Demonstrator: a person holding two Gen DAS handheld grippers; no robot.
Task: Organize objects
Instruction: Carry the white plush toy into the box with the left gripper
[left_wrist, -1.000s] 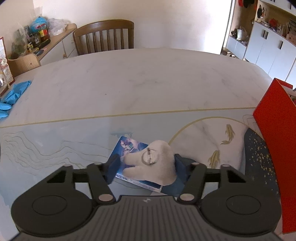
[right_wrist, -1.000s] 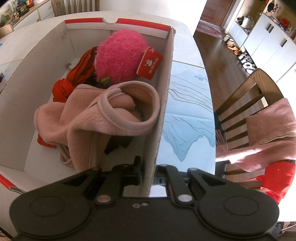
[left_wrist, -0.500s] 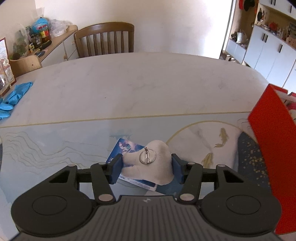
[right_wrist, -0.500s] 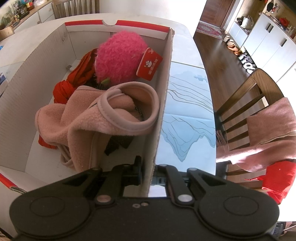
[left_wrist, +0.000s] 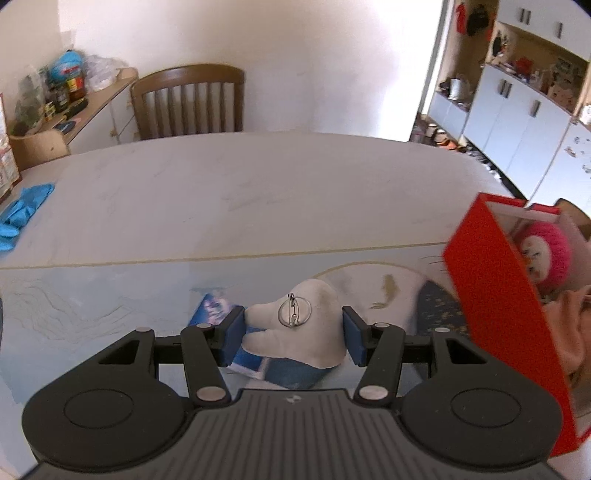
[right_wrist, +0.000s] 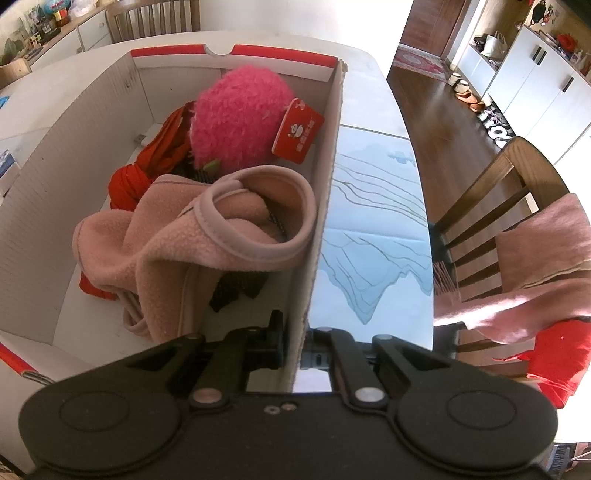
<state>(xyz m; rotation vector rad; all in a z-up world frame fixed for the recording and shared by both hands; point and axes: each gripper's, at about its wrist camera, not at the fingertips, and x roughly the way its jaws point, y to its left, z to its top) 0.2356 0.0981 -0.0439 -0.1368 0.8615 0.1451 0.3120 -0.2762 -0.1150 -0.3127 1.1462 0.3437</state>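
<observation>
My left gripper (left_wrist: 293, 334) is shut on a white plush toy (left_wrist: 295, 339) with a metal key ring on top, held a little above the table. Under it lies a blue booklet (left_wrist: 218, 312). The red cardboard box (left_wrist: 491, 295) stands to the right in the left wrist view, with the pink plush (left_wrist: 546, 254) showing inside. My right gripper (right_wrist: 293, 343) is shut on the box's right wall (right_wrist: 325, 221), one finger inside and one outside. Inside the box lie a pink plush (right_wrist: 236, 122) with a red tag, a red cloth (right_wrist: 147, 166) and a pink fleece garment (right_wrist: 207, 240).
A wooden chair (left_wrist: 188, 103) stands at the table's far side, blue gloves (left_wrist: 26, 210) lie at its left edge. A sideboard (left_wrist: 74, 114) with jars is at the back left. Another chair (right_wrist: 517, 229) draped with pink cloth stands right of the table.
My left gripper has risen with the white plush toy, and the red box has come further into its view on the right. The right gripper has stayed on the box wall.
</observation>
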